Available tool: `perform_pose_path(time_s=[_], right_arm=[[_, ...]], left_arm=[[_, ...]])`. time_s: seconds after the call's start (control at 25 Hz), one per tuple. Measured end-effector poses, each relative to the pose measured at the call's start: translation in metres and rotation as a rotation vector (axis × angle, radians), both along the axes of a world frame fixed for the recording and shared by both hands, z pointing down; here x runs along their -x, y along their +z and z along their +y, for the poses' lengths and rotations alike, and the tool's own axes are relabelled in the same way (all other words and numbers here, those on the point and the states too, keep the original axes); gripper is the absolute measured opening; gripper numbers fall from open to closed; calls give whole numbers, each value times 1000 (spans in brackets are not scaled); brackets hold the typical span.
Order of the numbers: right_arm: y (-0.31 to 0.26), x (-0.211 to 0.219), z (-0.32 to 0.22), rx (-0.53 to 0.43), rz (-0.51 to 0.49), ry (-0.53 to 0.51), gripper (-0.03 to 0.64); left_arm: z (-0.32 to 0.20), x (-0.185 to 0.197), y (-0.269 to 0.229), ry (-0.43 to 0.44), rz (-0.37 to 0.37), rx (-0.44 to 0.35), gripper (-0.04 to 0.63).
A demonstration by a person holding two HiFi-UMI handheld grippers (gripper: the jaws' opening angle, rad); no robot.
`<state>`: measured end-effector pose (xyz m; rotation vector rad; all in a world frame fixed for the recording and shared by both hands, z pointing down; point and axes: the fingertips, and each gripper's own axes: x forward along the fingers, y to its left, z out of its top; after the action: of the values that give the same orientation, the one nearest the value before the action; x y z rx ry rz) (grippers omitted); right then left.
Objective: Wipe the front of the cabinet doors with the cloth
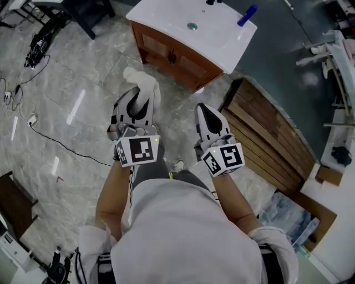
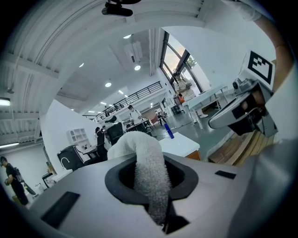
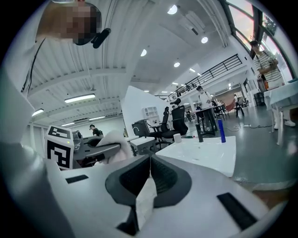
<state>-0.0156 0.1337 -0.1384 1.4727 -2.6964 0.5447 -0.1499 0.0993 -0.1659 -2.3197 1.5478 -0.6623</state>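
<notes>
The cabinet [image 1: 172, 55] stands ahead on the floor, with brown wooden doors under a white basin top [image 1: 211, 33]. My left gripper [image 1: 138, 102] is shut on a white cloth [image 1: 142, 81], which bulges out past its tip. In the left gripper view the cloth [image 2: 150, 172] hangs pinched between the dark pads, and the cabinet [image 2: 182, 145] is well beyond it. My right gripper [image 1: 204, 112] is held beside the left one, shut with nothing in it; its jaws [image 3: 150, 165] meet at the tip. Both grippers are short of the doors and touch nothing.
A blue bottle [image 1: 247, 15] lies on the basin top near the drain [image 1: 192, 26]. A slatted wooden pallet [image 1: 266, 138] lies at the right of the cabinet. Cables [image 1: 33, 119] run over the marble floor at the left. People and desks are far behind.
</notes>
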Motion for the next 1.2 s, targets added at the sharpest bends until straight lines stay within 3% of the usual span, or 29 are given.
perform_pose_path(time_s=[0.24,0.44,0.76,1.2], right_arm=[[18,27,-79,13,15,38,38],[64,18,-126,40,13,53,38],[189,2,-177,12,42,5,38],[382,-39,-192,84,-7,9,38]], left_arm=[[-80,18,28,60,17,37,72],[-133,8,76,78,12,77,72],[-191,-9,208,72,-25,108,72],[-223,-55,366,96,-110,107,72]])
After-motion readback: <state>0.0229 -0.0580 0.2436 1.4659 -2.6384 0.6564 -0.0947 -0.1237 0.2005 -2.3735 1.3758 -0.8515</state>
